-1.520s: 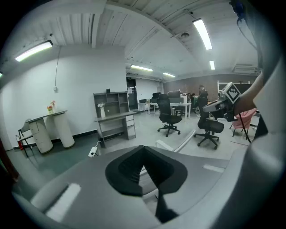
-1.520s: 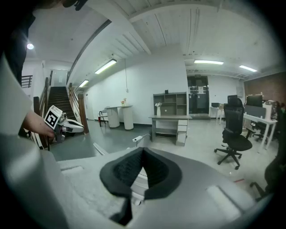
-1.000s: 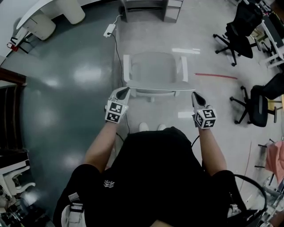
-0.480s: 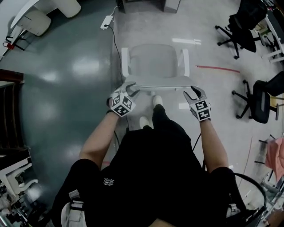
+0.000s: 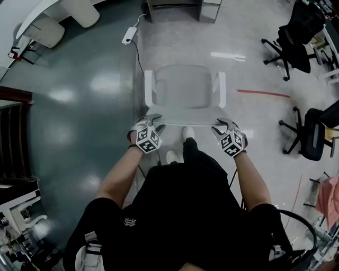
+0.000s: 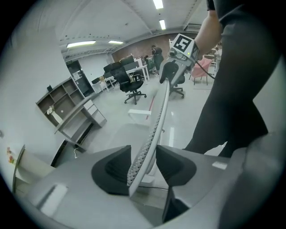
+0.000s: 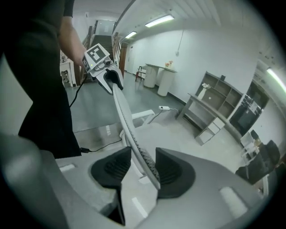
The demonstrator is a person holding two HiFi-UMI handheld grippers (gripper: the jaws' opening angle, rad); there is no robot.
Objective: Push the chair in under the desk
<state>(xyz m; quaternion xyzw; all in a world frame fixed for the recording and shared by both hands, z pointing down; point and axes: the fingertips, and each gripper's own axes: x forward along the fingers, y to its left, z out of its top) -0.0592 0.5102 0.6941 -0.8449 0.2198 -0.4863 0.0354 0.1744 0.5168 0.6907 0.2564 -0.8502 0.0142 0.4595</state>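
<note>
A white mesh-backed chair (image 5: 183, 90) stands in front of me, facing a grey desk (image 5: 175, 7) at the far edge of the head view. Its backrest top rim (image 5: 185, 121) runs between my two grippers. My left gripper (image 5: 154, 119) sits at the rim's left end, its jaws opening. The mesh edge (image 6: 160, 109) passes between its pads with a gap on the right side. My right gripper (image 5: 221, 125) is at the rim's right end, open. There the rim (image 7: 124, 114) runs between the pads, near the right pad and apart from the left one.
Black office chairs (image 5: 295, 39) (image 5: 313, 132) stand to the right. A power strip (image 5: 128, 36) and its cable lie on the floor left of the chair. A red tape line (image 5: 262, 93) marks the floor. White furniture (image 5: 50, 25) stands at the far left. My feet (image 5: 187, 132) are behind the chair.
Both grippers were shut just behind the backrest. They have opened and moved forward astride its top rim, and one foot has stepped forward.
</note>
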